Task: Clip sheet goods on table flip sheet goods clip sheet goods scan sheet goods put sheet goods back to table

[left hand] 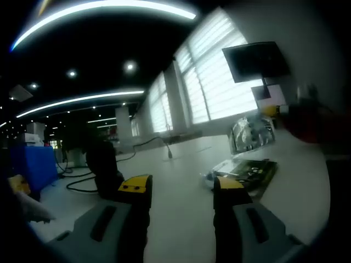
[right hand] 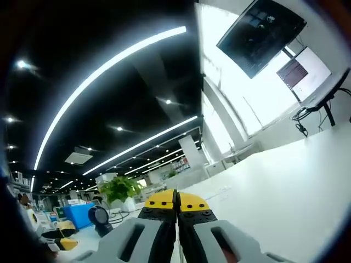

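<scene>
In the left gripper view my left gripper (left hand: 182,188) stands open above the white table (left hand: 181,219), its yellow-tipped jaws apart with nothing between them. Beyond its right jaw lie flat packaged sheet goods (left hand: 249,171), a dark green pack on top of a clear one. A shiny clear bag (left hand: 251,133) stands upright behind them. In the right gripper view my right gripper (right hand: 176,204) is shut, its yellow tips pressed together with nothing visible between them, pointing up toward the ceiling over the white table (right hand: 285,197).
A dark monitor (left hand: 256,60) hangs by the blinds on the right, with a red object (left hand: 310,123) beneath it. A black cable (left hand: 88,181) runs over the table at left near a blue box (left hand: 33,164). A second screen (right hand: 303,72) and a potted plant (right hand: 118,189) stand farther off.
</scene>
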A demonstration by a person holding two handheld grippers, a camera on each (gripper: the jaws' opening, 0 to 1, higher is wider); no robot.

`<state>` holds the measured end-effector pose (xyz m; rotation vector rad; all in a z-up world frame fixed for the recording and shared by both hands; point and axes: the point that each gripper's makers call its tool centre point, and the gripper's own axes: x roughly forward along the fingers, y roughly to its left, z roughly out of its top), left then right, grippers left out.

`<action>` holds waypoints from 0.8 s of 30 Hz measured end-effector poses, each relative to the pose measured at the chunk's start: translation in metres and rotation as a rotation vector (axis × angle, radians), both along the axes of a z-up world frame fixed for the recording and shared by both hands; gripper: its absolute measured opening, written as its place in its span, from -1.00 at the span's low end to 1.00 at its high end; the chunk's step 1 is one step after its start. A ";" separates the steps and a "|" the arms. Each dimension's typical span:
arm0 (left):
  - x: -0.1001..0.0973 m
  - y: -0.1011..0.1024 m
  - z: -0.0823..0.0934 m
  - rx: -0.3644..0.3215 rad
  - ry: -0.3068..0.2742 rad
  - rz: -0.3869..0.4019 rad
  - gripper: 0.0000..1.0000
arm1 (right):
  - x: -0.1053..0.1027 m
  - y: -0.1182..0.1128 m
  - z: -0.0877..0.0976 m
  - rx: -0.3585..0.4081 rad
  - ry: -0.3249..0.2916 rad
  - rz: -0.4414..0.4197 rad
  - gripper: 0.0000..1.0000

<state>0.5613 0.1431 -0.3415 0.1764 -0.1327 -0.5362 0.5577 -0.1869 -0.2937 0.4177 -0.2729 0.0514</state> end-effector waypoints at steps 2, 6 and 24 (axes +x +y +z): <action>0.000 0.000 0.000 0.001 -0.002 0.001 -0.25 | 0.002 -0.008 -0.010 0.100 0.026 -0.007 -1.00; 0.001 0.001 0.000 0.002 -0.001 0.003 -0.25 | 0.002 -0.019 -0.019 0.124 0.046 -0.044 -1.00; 0.000 0.000 -0.001 0.008 -0.001 0.000 -0.25 | -0.001 -0.048 -0.066 0.464 0.207 -0.128 -1.00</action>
